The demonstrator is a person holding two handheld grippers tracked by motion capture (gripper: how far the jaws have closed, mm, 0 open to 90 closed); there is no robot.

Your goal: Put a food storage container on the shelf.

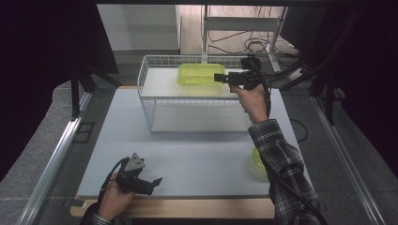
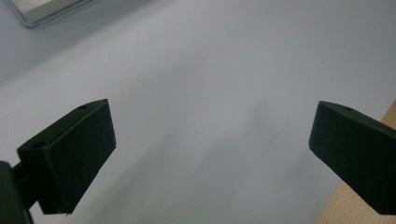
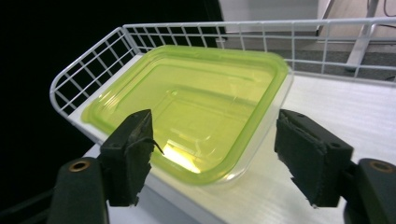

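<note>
At the top middle of the high view, a green box [image 1: 200,74] is seen lying on the upper shelf of a white wire rack [image 1: 146,101]. The rack is placed at the far end of a pale table [image 1: 187,154]. The right gripper [image 1: 218,78] is held just beside the right edge of the box, and it is pointed toward the left of the frame. It is gripped by the right hand [image 1: 253,101], and a checked sleeve [image 1: 281,161] is seen running down to the lower right corner.

Seen through the right gripper view, the box [image 3: 196,109] is spread across the middle of the frame, with its clear lower part and green top. The wire wall of the rack [image 3: 93,60] is bent around it at the upper left. The right gripper [image 3: 212,149] is held with its jaws spread apart. The near corner of the box is seen between the jaws, but it is not pressed by the pads, so nothing is pinched.

Down at the lower left of the high view, the left gripper [image 1: 154,183] is held low over the near edge of the table by the left hand [image 1: 112,199]. Through the left gripper view, the left gripper [image 2: 212,140] is shown with its jaws spread wide over the bare table [image 2: 224,70], and nothing is held between them.

A second green thing [image 1: 257,161] is seen at the lower right of the high view, half hidden by the sleeve, and what it is cannot be told
</note>
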